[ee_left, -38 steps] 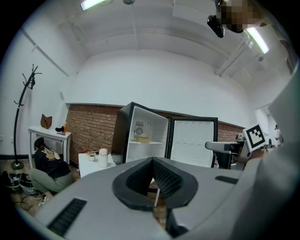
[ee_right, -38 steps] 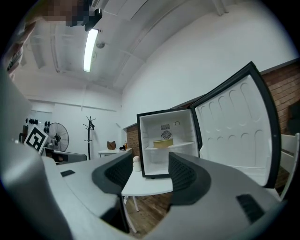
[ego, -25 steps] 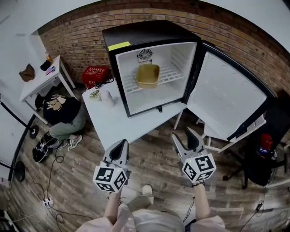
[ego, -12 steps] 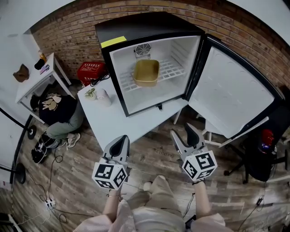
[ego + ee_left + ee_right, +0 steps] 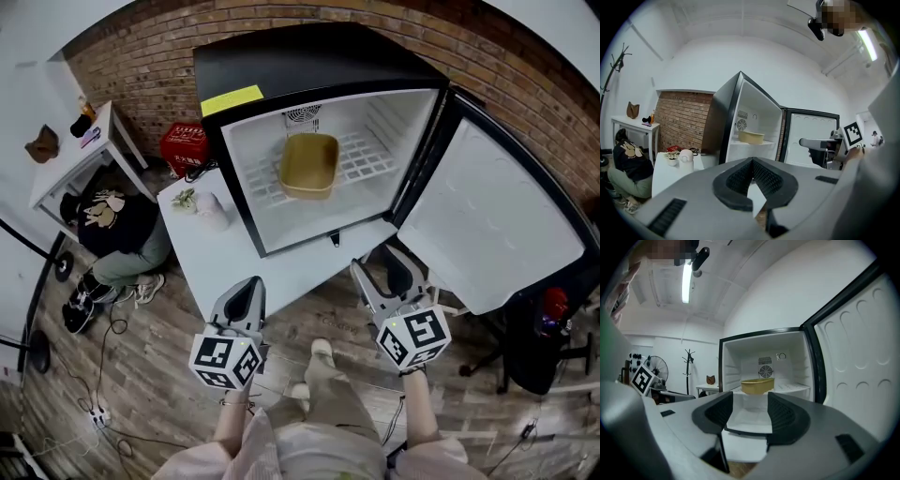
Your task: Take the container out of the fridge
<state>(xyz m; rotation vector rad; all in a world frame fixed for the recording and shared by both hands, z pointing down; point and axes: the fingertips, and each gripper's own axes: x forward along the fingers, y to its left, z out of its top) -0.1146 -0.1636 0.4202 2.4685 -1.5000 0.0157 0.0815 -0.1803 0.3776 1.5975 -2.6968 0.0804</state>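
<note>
A tan rectangular container [image 5: 307, 165] sits on the wire shelf inside the open black fridge [image 5: 281, 66]; it also shows as the container [image 5: 757, 385] and the container [image 5: 751, 137] in the two gripper views. My left gripper [image 5: 251, 283] hangs before the table's front edge, shut and empty, its pads meeting at the left gripper [image 5: 751, 161]. My right gripper [image 5: 384, 267] is open with nothing in it, below the fridge's front right corner. In its own view the right gripper [image 5: 750, 404] frames the fridge interior. Both are well short of the container.
The fridge stands on a white table [image 5: 225, 258] with a white jar [image 5: 210, 209] and a small plant [image 5: 185, 197]. Its door [image 5: 487, 220] swings open to the right. A person [image 5: 117, 230] sits on the floor at left, near a red basket [image 5: 191, 148] and a side table [image 5: 66, 164].
The fridge and table have drawn nearer and look larger as I step forward. Both grippers keep their pose, left shut and right open.
</note>
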